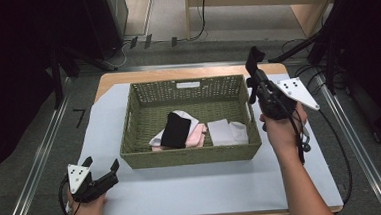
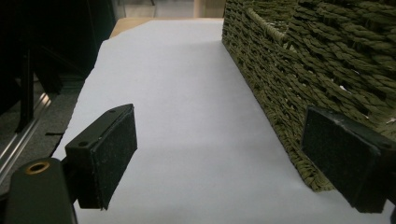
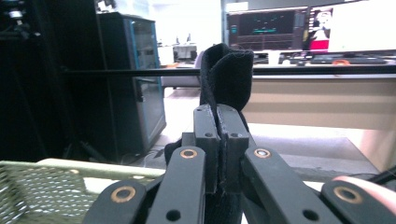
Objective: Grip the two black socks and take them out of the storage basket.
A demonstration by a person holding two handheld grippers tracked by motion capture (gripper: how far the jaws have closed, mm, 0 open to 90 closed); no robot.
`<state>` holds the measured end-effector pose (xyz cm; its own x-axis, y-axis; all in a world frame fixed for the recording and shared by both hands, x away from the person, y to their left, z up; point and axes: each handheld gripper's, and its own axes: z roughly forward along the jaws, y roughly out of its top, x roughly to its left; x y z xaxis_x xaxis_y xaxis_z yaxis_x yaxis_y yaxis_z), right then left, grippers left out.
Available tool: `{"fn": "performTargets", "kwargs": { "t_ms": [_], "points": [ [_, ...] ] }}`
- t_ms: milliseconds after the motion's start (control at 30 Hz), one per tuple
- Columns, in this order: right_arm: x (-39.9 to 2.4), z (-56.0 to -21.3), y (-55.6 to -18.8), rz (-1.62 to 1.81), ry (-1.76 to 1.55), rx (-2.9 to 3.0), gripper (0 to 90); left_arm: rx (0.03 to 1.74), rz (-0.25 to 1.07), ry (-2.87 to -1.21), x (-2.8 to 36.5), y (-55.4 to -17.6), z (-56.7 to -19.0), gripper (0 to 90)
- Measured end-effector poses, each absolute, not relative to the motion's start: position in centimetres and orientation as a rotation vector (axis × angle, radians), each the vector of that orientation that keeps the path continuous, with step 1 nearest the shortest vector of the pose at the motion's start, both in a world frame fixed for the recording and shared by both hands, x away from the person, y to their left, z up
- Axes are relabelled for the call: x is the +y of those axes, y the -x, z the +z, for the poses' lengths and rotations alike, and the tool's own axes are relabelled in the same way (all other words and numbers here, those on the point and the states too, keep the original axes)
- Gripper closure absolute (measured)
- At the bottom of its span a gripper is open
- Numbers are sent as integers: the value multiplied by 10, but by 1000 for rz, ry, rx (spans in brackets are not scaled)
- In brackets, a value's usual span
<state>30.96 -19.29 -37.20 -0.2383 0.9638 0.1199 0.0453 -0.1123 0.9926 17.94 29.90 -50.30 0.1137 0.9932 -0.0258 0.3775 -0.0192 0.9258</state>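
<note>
My right gripper (image 1: 253,78) is held up over the right rim of a green woven basket (image 1: 191,156) and points away and upward. Its jaws are shut on a black piece of cloth (image 1: 254,56). In the right gripper view the gripper (image 3: 218,116) pinches the black cloth (image 3: 229,70), which sticks up above the closed jaws. My left gripper (image 1: 102,164) rests low at the front left of the table, open and with nothing in it. In the left gripper view this gripper (image 2: 219,144) has the basket wall (image 2: 327,60) beside its right pad (image 2: 338,161).
Inside the basket lie a folded black piece (image 1: 176,130), a pink one (image 1: 196,136) and white ones (image 1: 227,132). A white sheet (image 1: 208,186) covers the wooden table (image 1: 111,78). Cables trail on the floor beyond and to the right of the table.
</note>
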Motion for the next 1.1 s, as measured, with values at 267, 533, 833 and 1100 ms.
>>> {"fn": "performTargets", "kwargs": {
  "t_ms": [267,533,833,1100],
  "points": [
    [-223,-386,-306,1403,-1249,1337,888,1395,912,-1539,299,-179,-503,121],
    [-245,-421,-304,1323,-1343,1363,888,1395,913,-1539,299,-179,-503,121],
    [-263,-484,-298,1189,-1479,1415,888,1393,914,-1541,299,-179,-503,121],
    [-274,-496,-293,1166,-1560,1392,582,1392,921,-1540,298,-178,-503,122]
  ]
}}
